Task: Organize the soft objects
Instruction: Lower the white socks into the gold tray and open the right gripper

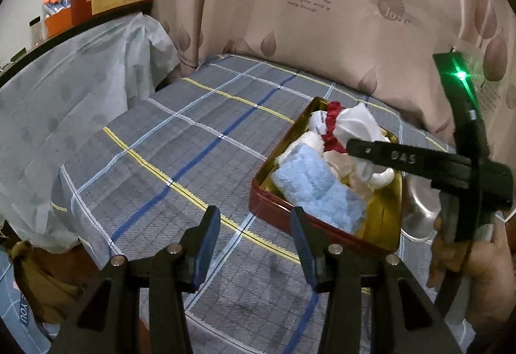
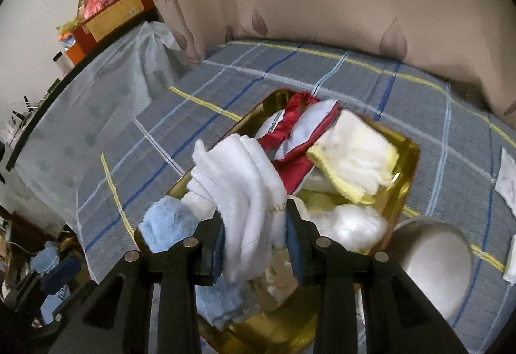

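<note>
A red tin with a gold inside (image 1: 280,207) (image 2: 409,154) sits on the plaid bed and holds soft items: a light blue towel (image 1: 316,189) (image 2: 164,228), a red and white cloth (image 1: 332,125) (image 2: 293,141), a yellow-edged cloth (image 2: 354,160) and white fluff (image 2: 351,225). My right gripper (image 2: 254,234) is shut on a white towel (image 2: 245,189) and holds it over the tin; it also shows in the left wrist view (image 1: 354,147). My left gripper (image 1: 256,241) is open and empty, low over the bed just left of the tin's near corner.
A metal bowl (image 1: 422,209) (image 2: 435,254) sits right of the tin. White cloth pieces (image 2: 508,180) lie at the far right. A leaf-print curtain (image 1: 322,15) hangs behind the bed. A covered table (image 1: 74,70) with boxes stands on the left.
</note>
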Action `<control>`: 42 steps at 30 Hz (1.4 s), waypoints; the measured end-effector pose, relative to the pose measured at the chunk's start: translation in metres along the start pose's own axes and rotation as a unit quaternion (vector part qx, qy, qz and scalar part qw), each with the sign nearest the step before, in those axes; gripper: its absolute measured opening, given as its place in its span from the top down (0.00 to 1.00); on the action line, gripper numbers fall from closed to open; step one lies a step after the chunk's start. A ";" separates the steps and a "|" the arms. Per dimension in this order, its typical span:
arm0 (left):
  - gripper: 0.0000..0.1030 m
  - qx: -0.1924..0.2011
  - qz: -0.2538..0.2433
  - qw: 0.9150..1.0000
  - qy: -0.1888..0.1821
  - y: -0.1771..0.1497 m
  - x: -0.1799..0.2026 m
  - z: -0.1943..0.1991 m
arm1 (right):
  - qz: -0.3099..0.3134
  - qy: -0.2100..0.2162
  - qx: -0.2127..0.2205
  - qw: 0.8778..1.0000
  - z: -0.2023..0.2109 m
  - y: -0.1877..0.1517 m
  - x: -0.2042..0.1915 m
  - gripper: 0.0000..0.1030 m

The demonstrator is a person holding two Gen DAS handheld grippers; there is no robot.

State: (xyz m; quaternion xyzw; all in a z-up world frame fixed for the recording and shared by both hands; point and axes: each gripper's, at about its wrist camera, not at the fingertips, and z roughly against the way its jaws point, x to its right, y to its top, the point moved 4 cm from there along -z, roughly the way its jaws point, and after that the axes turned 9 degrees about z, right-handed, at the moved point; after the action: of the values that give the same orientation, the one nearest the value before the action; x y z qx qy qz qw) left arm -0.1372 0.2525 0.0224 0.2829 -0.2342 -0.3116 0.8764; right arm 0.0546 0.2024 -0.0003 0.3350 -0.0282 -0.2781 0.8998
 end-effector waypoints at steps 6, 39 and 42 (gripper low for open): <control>0.55 -0.013 -0.003 1.000 0.014 -0.003 -0.002 -0.009 | 0.011 -0.016 -0.012 1.000 -0.013 -0.003 -0.005 0.70; 0.55 -0.030 -0.033 0.998 0.043 -0.014 0.006 -0.019 | -0.019 -0.066 0.110 0.992 0.071 -0.019 0.011 0.26; 0.55 -0.029 -0.035 0.998 0.044 -0.014 0.007 -0.018 | -0.047 -0.110 0.133 0.984 0.103 -0.051 0.045 0.22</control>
State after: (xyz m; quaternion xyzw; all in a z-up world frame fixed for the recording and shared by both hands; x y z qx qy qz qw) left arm -0.1274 0.2447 0.0014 0.2792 -0.1759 -0.3361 0.8821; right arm 0.0439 0.0865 0.0415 0.4200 -0.1480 -0.3495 0.8244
